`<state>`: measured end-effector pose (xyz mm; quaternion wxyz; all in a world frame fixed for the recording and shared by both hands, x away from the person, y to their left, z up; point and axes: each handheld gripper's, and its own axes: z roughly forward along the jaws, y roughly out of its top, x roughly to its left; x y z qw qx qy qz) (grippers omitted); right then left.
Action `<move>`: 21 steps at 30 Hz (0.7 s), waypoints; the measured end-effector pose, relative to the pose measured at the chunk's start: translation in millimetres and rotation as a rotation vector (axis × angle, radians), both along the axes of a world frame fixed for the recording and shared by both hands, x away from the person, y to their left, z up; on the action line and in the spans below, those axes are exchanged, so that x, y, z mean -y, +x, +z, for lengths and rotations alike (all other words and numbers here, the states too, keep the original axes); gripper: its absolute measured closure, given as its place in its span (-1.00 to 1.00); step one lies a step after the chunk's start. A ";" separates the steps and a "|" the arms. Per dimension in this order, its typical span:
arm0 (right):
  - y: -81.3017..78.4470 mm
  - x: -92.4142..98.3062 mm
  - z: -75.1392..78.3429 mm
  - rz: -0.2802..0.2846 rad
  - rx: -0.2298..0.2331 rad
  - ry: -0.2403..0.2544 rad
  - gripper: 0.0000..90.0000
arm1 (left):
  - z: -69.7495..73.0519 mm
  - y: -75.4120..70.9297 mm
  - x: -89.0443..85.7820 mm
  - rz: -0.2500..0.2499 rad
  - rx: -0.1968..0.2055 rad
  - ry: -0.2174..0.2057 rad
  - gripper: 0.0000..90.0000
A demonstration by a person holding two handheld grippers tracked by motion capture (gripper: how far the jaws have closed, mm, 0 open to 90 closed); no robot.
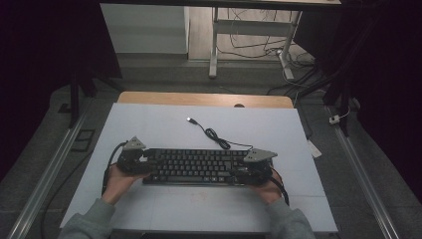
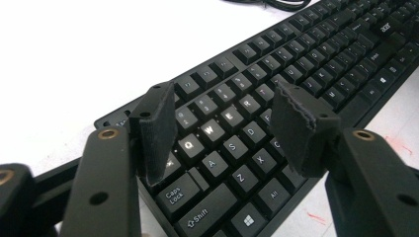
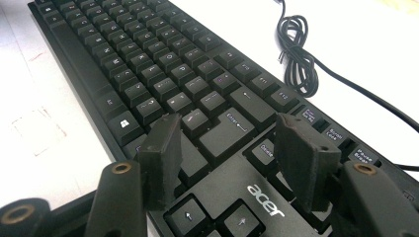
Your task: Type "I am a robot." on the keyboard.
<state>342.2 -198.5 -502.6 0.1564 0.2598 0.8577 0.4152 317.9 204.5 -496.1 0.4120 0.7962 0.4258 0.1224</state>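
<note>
The black keyboard (image 1: 196, 167) lay flat on the white table (image 1: 149, 124), with the left gripper (image 2: 225, 131) poised above its Q-W-E keys and the right gripper (image 3: 227, 153) above its Enter end. Both stood wide apart with nothing clamped, their pads clear of the keycaps. The step in hand looked like gripping each end; doing it well meant straddling the frame edges evenly, avoiding the coiled cable (image 3: 296, 54) beyond the right gripper.

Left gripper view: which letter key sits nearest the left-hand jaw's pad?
The Q key, first in the Q-W-E-R row of the keyboard. It sits right beside that pad; W and E run away towards the other pad.
</note>
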 end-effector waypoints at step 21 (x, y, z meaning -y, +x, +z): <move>0.3 -1.1 -1.4 0.006 -0.004 0.002 -0.01 | 3.1 -7.3 27.6 -0.102 -0.018 -0.016 -0.10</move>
